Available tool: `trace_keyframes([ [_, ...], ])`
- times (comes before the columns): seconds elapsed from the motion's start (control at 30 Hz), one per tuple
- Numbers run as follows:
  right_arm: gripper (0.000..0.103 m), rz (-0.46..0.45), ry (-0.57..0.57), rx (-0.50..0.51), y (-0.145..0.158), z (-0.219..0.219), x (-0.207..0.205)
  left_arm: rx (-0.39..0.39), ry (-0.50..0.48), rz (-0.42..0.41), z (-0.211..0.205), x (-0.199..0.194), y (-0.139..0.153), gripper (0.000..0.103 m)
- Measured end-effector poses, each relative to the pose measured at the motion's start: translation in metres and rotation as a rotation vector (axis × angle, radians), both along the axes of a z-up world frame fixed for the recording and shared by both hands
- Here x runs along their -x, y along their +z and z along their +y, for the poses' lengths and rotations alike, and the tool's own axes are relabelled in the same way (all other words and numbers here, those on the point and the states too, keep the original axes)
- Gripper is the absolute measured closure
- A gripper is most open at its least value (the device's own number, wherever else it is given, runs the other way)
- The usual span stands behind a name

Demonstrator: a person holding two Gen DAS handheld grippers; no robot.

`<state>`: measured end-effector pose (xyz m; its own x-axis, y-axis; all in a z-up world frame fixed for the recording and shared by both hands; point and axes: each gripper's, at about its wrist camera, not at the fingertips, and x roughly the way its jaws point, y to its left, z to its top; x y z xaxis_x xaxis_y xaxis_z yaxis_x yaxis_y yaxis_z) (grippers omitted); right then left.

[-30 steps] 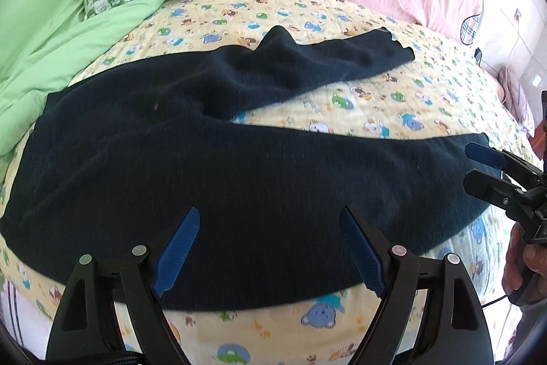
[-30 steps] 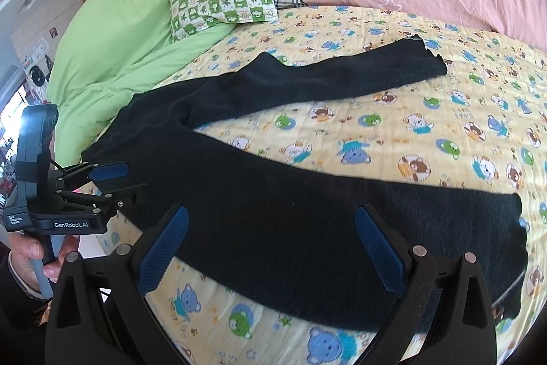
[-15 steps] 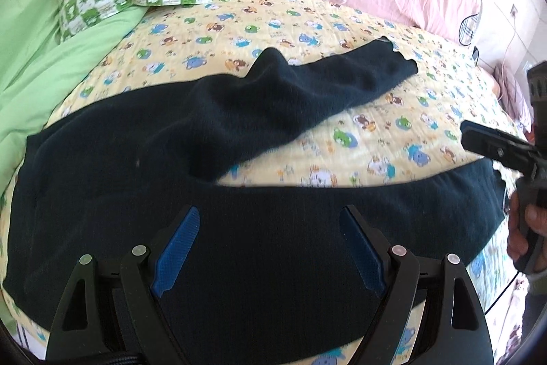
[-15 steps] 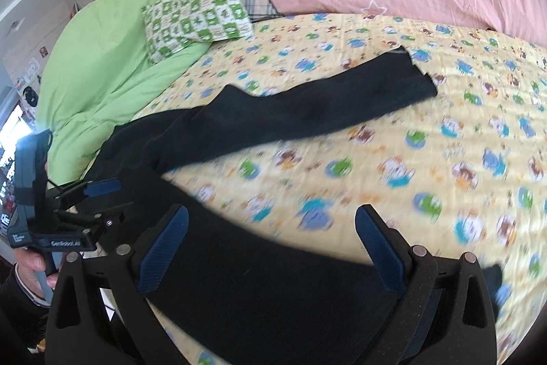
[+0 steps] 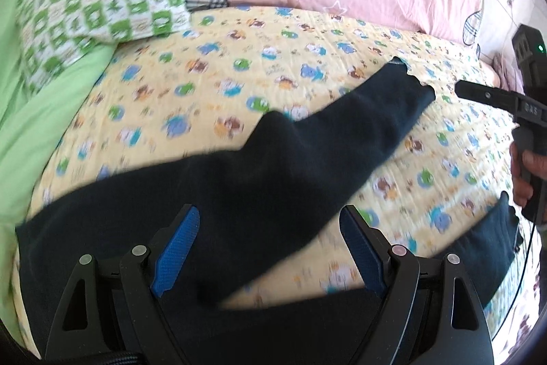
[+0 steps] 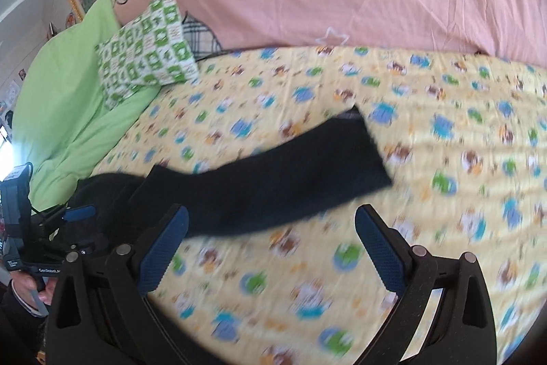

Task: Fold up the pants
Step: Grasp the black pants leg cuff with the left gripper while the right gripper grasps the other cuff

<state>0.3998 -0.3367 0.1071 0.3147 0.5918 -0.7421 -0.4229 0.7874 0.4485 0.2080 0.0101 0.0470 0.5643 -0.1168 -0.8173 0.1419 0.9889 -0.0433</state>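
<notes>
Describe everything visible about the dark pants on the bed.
The pants are dark navy to black, soft and fleecy-looking, lying flat and unfolded on the yellow cartoon-print sheet. The two legs splay apart; the far leg angles to a cuff with a wavy hem. Neither open gripper, left or right, grips them.

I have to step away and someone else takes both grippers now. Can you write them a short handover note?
Left gripper: open, empty, over the pants' upper part.
Right gripper: open, empty, over the bedsheet near the far leg's cuff.
Dark pants lie flat on the cartoon-print bedsheet, legs spread apart in a V, the near leg's cuff by the bed's edge.
Done: pants laid out; no fold yet.
Left: bring one leg onto the other, then fold lengthwise.
</notes>
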Motion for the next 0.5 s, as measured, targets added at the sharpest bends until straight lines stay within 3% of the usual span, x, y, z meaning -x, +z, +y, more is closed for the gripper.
trace_keyframes([
  [0.23, 0.01, 0.008, -0.013, 0.05, -0.019, 0.004, -0.058, -0.023, -0.048, 0.039, -0.008, -0.054, -0.006, 0.018],
  [0.5, 0.016, 0.079, -0.011, 0.092, -0.053, 0.01, -0.11, -0.021, -0.143, 0.115, -0.019, -0.101, -0.028, 0.019],
])
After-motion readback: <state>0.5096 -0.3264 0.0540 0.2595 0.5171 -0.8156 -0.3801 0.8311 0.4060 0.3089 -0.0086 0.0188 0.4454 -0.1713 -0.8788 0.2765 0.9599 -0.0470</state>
